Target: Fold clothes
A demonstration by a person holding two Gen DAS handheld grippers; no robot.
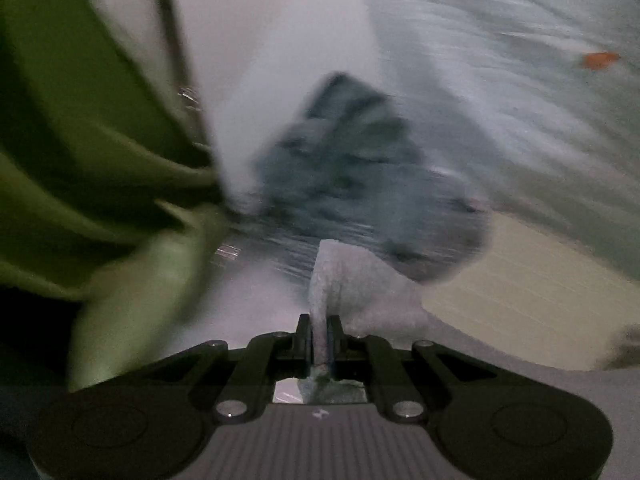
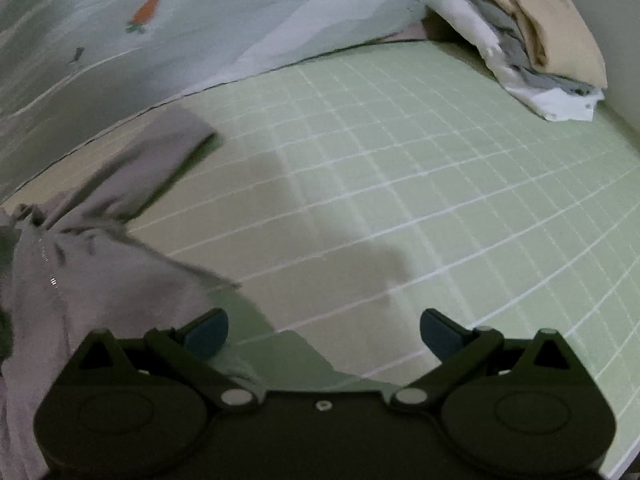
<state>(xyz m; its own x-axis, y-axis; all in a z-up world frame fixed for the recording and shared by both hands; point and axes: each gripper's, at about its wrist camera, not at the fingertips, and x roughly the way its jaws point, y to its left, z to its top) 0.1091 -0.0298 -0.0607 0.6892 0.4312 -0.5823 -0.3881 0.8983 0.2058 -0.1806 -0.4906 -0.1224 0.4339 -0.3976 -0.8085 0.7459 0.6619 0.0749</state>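
Note:
In the left wrist view my left gripper (image 1: 319,330) is shut on a fold of pale grey garment (image 1: 352,284), which rises between the two fingers and spreads to the right. Everything past it is motion-blurred. A dark blue-grey bundle of cloth (image 1: 360,176) lies ahead of the fingers. In the right wrist view my right gripper (image 2: 323,330) stands open above the green grid mat (image 2: 400,184), nothing between its blue pads. The grey garment (image 2: 92,256) lies crumpled at the left, with one sleeve stretched up and right across the mat.
A stack of folded clothes (image 2: 528,44), beige on grey on white, sits at the mat's far right corner. A pale sheet with a carrot print (image 2: 146,10) lies beyond the mat. A green cloth (image 1: 80,140) fills the left of the left wrist view.

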